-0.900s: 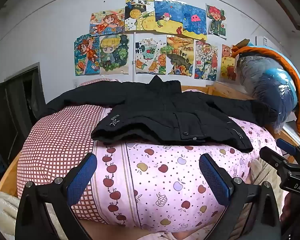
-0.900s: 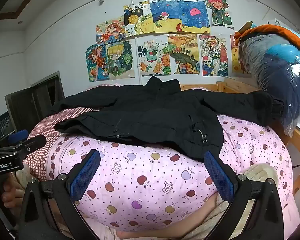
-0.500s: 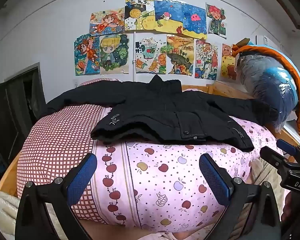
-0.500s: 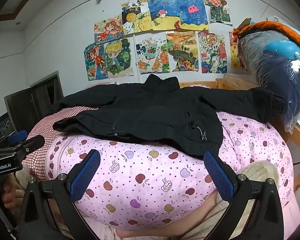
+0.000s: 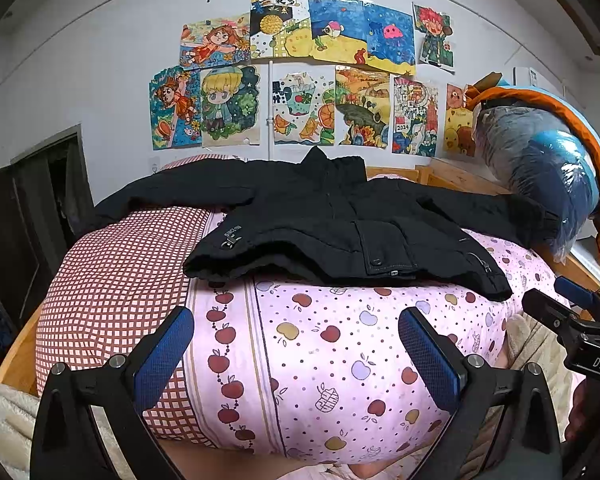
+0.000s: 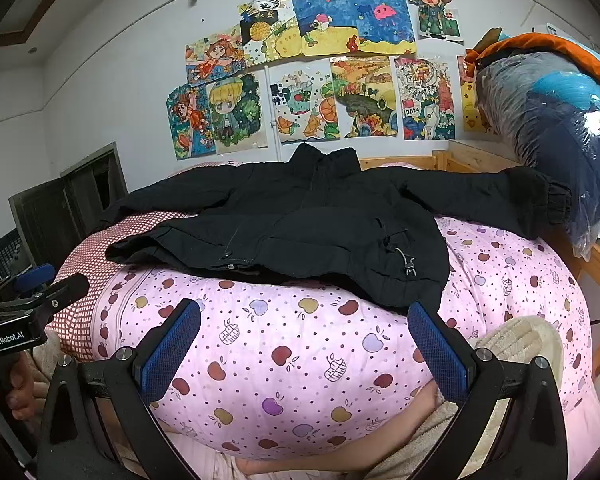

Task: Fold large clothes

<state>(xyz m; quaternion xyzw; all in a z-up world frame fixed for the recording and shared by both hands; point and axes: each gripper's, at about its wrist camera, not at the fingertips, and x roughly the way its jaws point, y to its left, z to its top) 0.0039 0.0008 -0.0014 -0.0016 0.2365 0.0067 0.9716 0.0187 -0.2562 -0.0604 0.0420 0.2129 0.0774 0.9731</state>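
My left tongs (image 5: 292, 340) are spread wide with nothing between the blue pads (image 5: 162, 354), hanging over the near edge of the bed (image 5: 340, 360). My right tongs (image 6: 304, 340) are just as wide apart and grip nothing either. The jacket (image 5: 340, 232) lies flat on the bed ahead of both, black, front side up, collar toward the wall, hem toward me, sleeves stretched out to either side. Its right sleeve cuff (image 6: 548, 204) ends near the bagged bedding (image 6: 552, 132) at the bed's right end. The left part of the hem sits over the red checked cover (image 5: 116, 280); the rest rests on the pink apple-print quilt (image 6: 320, 344). From the right camera the hem is just beyond my right pad (image 6: 436, 348), not touching it. Drawings (image 5: 300, 76) cover the wall behind the bed.
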